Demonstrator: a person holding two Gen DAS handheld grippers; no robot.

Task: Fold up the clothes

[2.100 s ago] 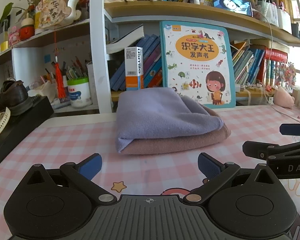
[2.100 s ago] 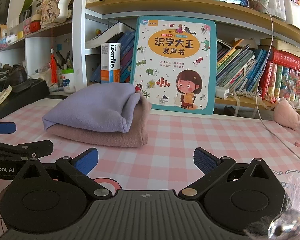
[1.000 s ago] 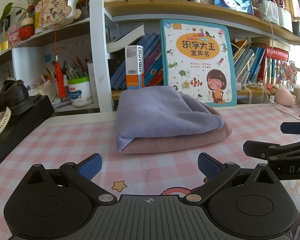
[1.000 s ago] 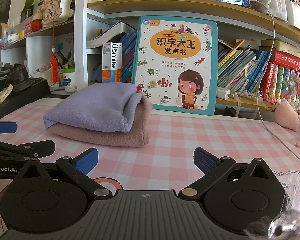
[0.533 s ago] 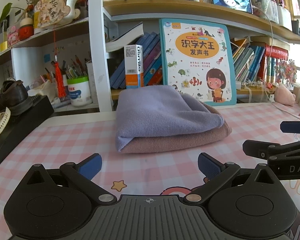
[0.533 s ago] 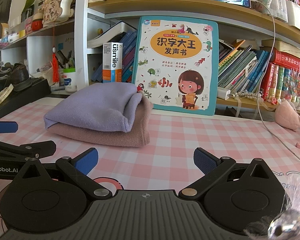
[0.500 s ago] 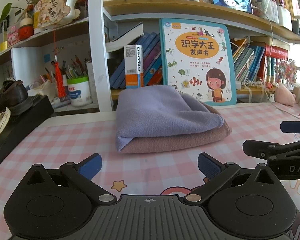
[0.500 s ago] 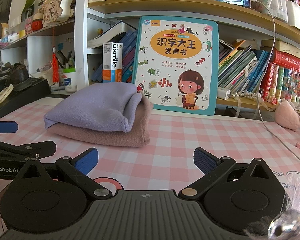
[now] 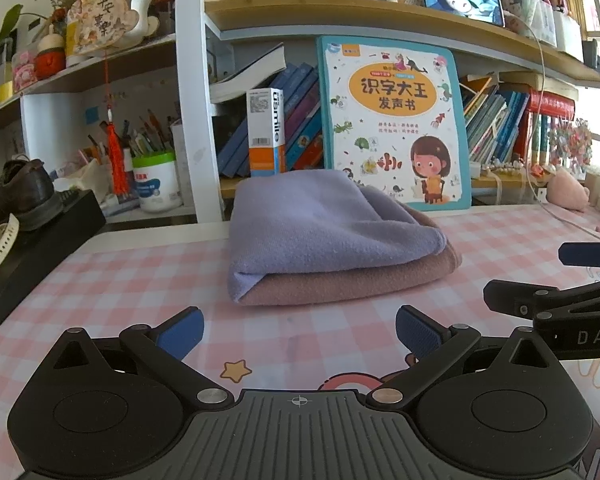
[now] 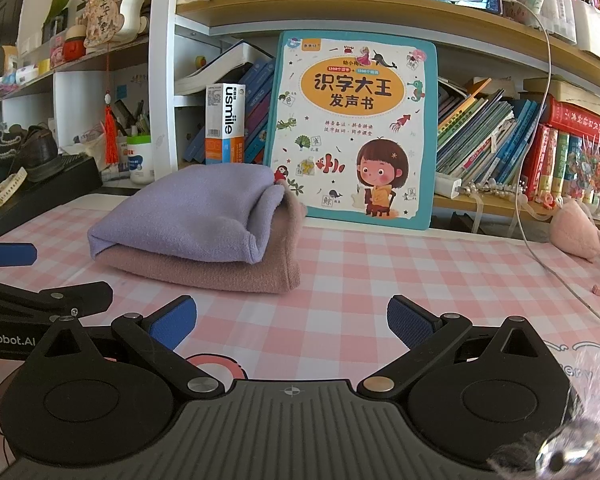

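Observation:
A folded lilac cloth lies on top of a folded dusty-pink cloth, stacked on the pink checked table. The right wrist view shows the same lilac cloth over the pink cloth. My left gripper stands open just in front of the stack, nothing between its blue pads. My right gripper is open too, in front and to the right of the stack, empty. Each gripper shows at the edge of the other's view.
A tall children's book leans against the bookshelf right behind the stack, beside a white and orange box. A black stand with a shoe sits at the left. A white cable and pink plush lie at the right.
Almost nothing has moved. The view shifts very slightly; both grippers stay open and the folded stack lies as before.

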